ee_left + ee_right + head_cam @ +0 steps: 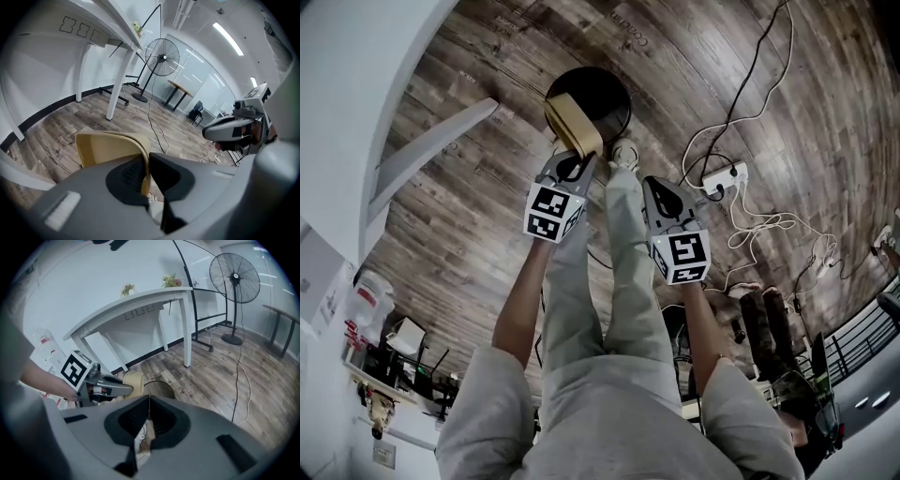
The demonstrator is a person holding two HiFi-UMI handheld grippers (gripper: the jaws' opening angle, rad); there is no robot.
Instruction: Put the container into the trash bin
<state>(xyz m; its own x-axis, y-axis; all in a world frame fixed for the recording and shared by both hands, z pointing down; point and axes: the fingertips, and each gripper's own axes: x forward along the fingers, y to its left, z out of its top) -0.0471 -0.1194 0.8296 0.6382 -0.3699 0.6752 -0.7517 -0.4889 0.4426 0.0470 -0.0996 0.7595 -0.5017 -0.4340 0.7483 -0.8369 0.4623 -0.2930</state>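
Note:
A beige container (572, 122) hangs over the near rim of the round black trash bin (605, 94) on the wood floor. My left gripper (574, 161) is shut on the container's wall; in the left gripper view that thin wall (108, 147) runs between the pads of the left gripper (146, 161). My right gripper (653, 185) hangs beside it to the right, a little nearer me, jaws shut on nothing. In the right gripper view the jaws of the right gripper (149, 401) meet in a line, with the container (132, 379) and the bin (161, 389) ahead of them.
A white desk (441, 141) stands left of the bin. A power strip (724, 175) and loose cables (769, 225) lie to the right. The person's legs and a shoe (623, 150) are just below the bin. A standing fan (161, 57) is farther off.

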